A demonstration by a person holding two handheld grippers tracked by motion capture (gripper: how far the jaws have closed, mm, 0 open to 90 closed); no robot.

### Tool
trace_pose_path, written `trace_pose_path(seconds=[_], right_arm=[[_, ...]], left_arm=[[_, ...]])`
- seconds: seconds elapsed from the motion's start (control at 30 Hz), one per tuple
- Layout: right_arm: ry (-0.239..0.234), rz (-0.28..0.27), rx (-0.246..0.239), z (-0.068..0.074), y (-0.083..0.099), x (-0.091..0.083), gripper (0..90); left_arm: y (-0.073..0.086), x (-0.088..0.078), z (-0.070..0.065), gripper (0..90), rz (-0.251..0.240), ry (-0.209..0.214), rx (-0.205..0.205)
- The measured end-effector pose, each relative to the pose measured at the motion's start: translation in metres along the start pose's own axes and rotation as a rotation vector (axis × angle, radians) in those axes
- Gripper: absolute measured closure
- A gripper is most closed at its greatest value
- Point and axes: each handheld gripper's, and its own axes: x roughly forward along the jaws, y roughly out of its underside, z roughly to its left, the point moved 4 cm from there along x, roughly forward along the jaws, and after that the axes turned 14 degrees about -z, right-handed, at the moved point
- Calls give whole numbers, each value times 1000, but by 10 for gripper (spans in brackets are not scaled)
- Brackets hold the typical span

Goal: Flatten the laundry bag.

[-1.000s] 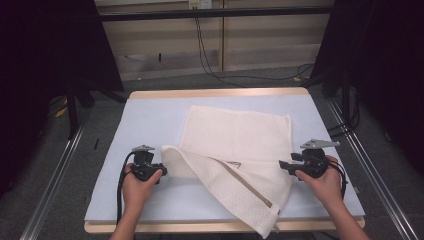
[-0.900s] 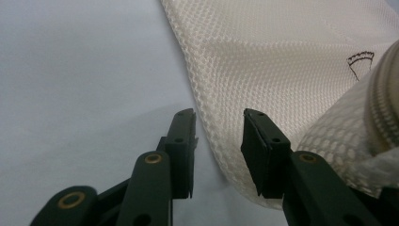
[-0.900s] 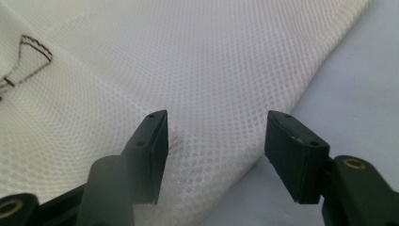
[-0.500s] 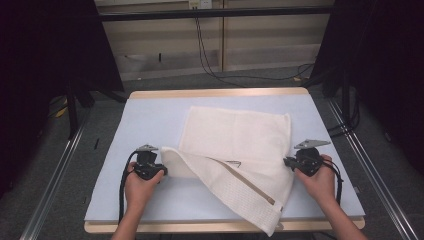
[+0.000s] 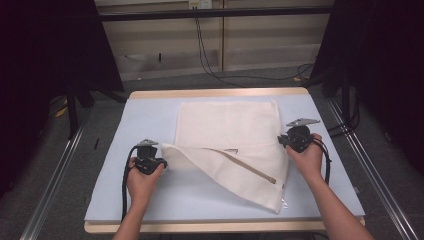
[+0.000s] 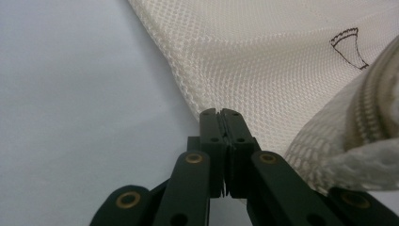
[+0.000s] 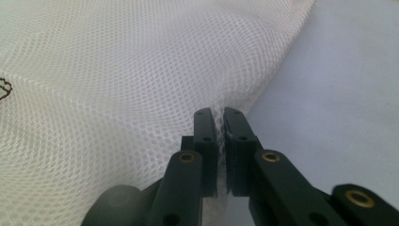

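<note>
A white mesh laundry bag (image 5: 230, 125) lies flat on the pale blue mat (image 5: 140, 125), its near left part folded over so a beige zipper (image 5: 250, 170) runs diagonally. My left gripper (image 5: 161, 162) sits at the fold's left tip. Its jaws have just been closing and now stand shut on the bag's edge (image 6: 197, 101), with the zipper roll (image 6: 371, 108) bunched at the right. My right gripper (image 5: 284, 140) is at the bag's right edge. Its jaws closed and have just eased open a hair, with mesh (image 7: 141, 94) still pinched between the fingertips (image 7: 219, 117).
The mat covers a wooden table (image 5: 225, 93) with metal rails (image 5: 365, 155) along both sides. Cables (image 5: 210, 55) trail on the floor beyond the far edge. A small black loop (image 5: 231, 150) is marked on the bag. Bare mat lies left of the bag and in front of it.
The right gripper moved in to the bag's right edge, closed on it, then shifted away from the person along that edge. The left gripper closed on the fold's tip and stayed put.
</note>
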Motion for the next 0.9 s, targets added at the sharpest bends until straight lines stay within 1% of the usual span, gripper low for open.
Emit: trace_pose_path(seconds=[0.03, 0.07, 0.1, 0.13, 0.17, 0.2, 0.23, 0.27, 0.3, 0.33, 0.37, 0.4, 0.43, 0.47, 0.5, 0.57, 0.6, 0.63, 0.67, 0.7, 0.73, 0.77, 0.8, 0.83, 0.9], right_arm=[[-4, 5, 12, 0, 1, 1, 823], [-4, 5, 12, 0, 1, 1, 823], [-4, 10, 19, 0, 2, 1, 799], [-13, 7, 26, -1, 3, -2, 746], [-12, 11, 45, -1, 5, -4, 671], [-17, 12, 36, -1, 6, -11, 601], [-17, 12, 36, -1, 6, -11, 601], [-22, 1, 26, 0, 6, -15, 569], [-43, -6, 58, 4, 8, -25, 539], [-43, -6, 58, 4, 8, -25, 539], [-69, -10, 70, 7, 9, -29, 515], [-112, -12, 109, 15, 13, -39, 502], [-112, -12, 109, 15, 13, -39, 502], [-136, -9, 120, 19, 16, -43, 498], [-158, -10, 136, 28, 25, -51, 484], [-163, -12, 128, 33, 33, -55, 484], [-158, -12, 126, 35, 37, -55, 479], [-158, -12, 126, 35, 37, -55, 479], [-149, -6, 123, 38, 43, -57, 466], [-149, -6, 123, 38, 43, -57, 466], [-145, -3, 119, 39, 45, -58, 466], [-144, 16, 85, 40, 49, -58, 483], [-146, 18, 79, 40, 50, -58, 499], [-146, 18, 79, 40, 50, -58, 499], [-139, 44, 23, 40, 53, -59, 588]], left_arm=[[1, 0, 0, 883, -3, 3, 1], [1, 0, 0, 883, -3, 3, 1], [1, 0, 1, 883, -12, 5, -7], [2, 0, 1, 881, -8, 14, -7], [2, 0, 2, 881, -11, 16, -7], [3, 0, 2, 877, -15, 17, -13], [3, 0, 1, 877, -19, 19, -13], [4, 0, 1, 876, -20, 19, -10], [4, -1, 0, 875, -15, 23, -6], [4, -1, 1, 875, -14, 18, 4], [3, -2, 0, 875, -22, 15, -2], [2, -3, -1, 873, -31, 21, -4], [2, -3, -1, 872, -31, 21, -4], [2, -4, -1, 872, -33, 20, 3], [3, -4, 0, 868, -22, 23, 5], [4, -4, 0, 863, -21, 26, 0], [5, -4, 1, 856, -12, 27, 0], [5, -4, 1, 850, -12, 27, 0], [6, -4, 1, 842, -15, 27, -4], [6, -4, 1, 842, -19, 31, -19], [6, -5, 1, 841, -10, 37, -18], [7, -6, 1, 844, -1, 38, -12], [7, -6, 1, 849, -1, 38, -12], [7, -7, 2, 849, 13, 33, 3], [7, -7, 3, 859, 19, 30, 4]])
